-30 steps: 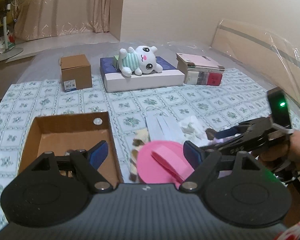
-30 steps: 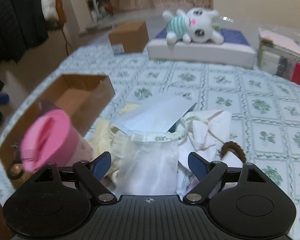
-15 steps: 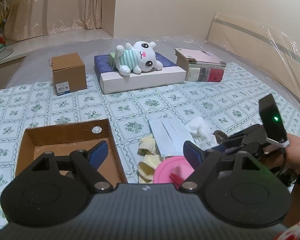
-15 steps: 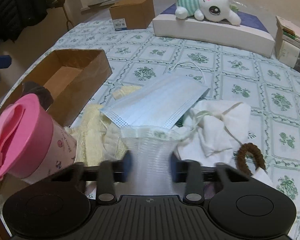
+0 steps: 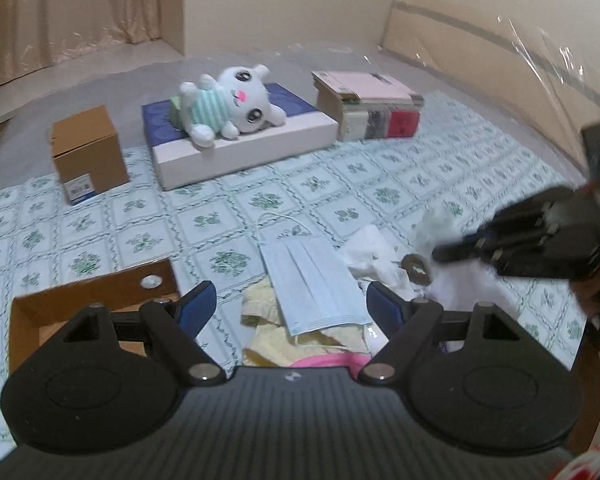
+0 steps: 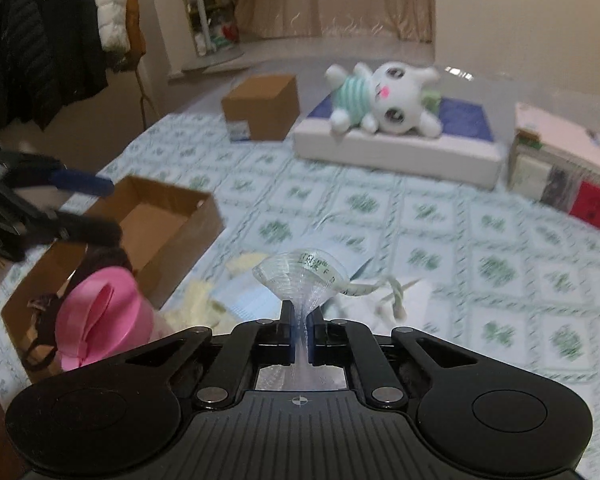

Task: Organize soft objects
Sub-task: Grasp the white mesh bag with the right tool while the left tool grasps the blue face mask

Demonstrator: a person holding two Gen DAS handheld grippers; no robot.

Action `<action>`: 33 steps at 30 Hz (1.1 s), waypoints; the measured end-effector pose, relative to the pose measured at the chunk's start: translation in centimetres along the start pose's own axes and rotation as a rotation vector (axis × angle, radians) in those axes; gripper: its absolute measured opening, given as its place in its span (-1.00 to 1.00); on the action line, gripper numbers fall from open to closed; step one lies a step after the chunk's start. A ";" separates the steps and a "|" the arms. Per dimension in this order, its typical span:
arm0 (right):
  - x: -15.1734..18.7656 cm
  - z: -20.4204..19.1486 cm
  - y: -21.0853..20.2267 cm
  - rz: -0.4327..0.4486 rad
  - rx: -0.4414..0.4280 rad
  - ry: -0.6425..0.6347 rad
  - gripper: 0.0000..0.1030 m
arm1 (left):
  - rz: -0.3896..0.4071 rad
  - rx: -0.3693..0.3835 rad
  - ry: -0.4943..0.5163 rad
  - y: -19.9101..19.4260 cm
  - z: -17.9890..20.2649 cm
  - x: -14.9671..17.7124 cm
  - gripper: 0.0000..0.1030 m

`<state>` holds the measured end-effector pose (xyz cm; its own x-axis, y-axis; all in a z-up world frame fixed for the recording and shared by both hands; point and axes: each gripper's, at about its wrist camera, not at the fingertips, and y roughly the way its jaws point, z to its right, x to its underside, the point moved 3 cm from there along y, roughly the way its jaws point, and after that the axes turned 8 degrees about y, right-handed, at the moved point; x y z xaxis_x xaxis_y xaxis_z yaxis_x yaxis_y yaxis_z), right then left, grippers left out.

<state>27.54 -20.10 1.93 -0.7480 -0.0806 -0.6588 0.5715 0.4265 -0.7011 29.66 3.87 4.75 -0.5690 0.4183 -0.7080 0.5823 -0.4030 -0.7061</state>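
We have the white mesh cloth (image 6: 300,280) pinched in the right gripper (image 6: 299,338), whose jaws have just been closing and now squeeze the fabric into a narrow waist between the pads, the top fanning out above them. To do this step well we should keep the grip firm, lift until the trailing hem and its label clear the pile, and then carry it toward the open cardboard box (image 6: 168,216) near the left edge of the bed, watching that the white drawstring cloth (image 6: 396,300) and the blue face mask (image 5: 312,284) do not ride along (the fabrics overlap, so a snag seems likely). The rest of the pile lies near the front edge of the bed, with the yellow cloth (image 5: 276,328) under the mask and the brown hair tie (image 5: 418,268) just beside the white cloth. The pink-lidded cup (image 6: 96,316) stands by the box's near corner and could be knocked on the way over, so we judge a high path safer. The right gripper points forward and down over the pile with the cloth raised off it. The left gripper (image 5: 290,306) hangs over the front edge between box and pile, tilted down, its fingers spread wide and holding nothing.
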 end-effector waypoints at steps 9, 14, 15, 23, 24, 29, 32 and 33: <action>-2.1 3.9 -2.6 0.058 0.055 0.004 -0.89 | -0.081 0.034 0.082 4.6 1.4 -2.2 0.55; -2.3 4.8 -2.3 0.051 0.026 0.019 -0.89 | -0.144 0.057 0.080 7.7 1.0 -3.3 0.55; -2.2 4.7 -2.1 0.046 0.024 0.016 -0.89 | -0.159 0.056 0.074 8.5 0.8 -3.5 0.55; -0.7 4.4 1.6 -0.019 -0.001 0.002 -0.89 | -0.336 0.091 0.050 14.7 0.4 -3.4 0.58; -0.5 4.6 1.8 -0.023 -0.004 0.007 -0.89 | -0.358 0.097 0.045 15.4 0.5 -3.3 0.58; -0.2 5.3 3.0 -0.030 -0.002 0.011 -0.89 | -0.450 0.155 0.006 18.3 0.8 -3.4 0.61; -0.2 5.8 3.4 -0.031 0.007 0.017 -0.89 | -0.485 0.170 0.006 19.6 1.2 -3.6 0.60; -0.2 5.9 3.4 -0.031 0.010 0.018 -0.89 | -0.493 0.165 0.011 19.9 1.2 -3.7 0.50</action>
<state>31.62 -23.95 -1.98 -0.7713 -0.0779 -0.6316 0.5509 0.4152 -0.7240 42.64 -6.72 -6.69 -0.7460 0.5990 -0.2908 0.1467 -0.2781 -0.9493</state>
